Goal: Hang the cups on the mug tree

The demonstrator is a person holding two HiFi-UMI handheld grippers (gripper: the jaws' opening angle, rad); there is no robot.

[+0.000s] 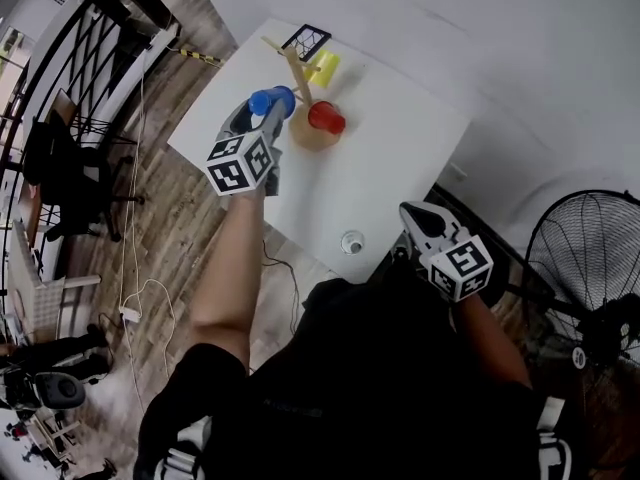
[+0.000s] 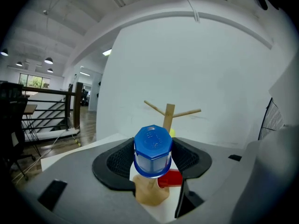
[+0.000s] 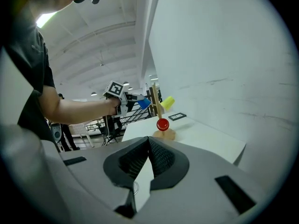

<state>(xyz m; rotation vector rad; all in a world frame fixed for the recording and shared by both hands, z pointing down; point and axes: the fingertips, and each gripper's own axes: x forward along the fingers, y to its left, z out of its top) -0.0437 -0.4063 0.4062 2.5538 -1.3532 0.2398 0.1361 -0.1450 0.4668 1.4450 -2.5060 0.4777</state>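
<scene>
White desk (image 1: pixel 400 158) against a white wall carries everything. The left hand-held gripper (image 2: pixel 153 158) is pinching the blue cup (image 2: pixel 152 149) by its sides, base towards the camera, lifted clear of the desk. Just ahead of its jaws stands the mug tree (image 2: pixel 168 117), two upper pegs bare. The red cup (image 2: pixel 169 178) hangs low ahead, and the yellow cup (image 1: pixel 324 66) sits beyond the trunk. The blue cup's handle is not visible, so I would first turn it towards a bare peg, slide it over the tip, and let go only once it hangs, keeping clear of the red one. The right hand-held gripper (image 3: pixel 148 160) waits well behind, pressed together on nothing.
</scene>
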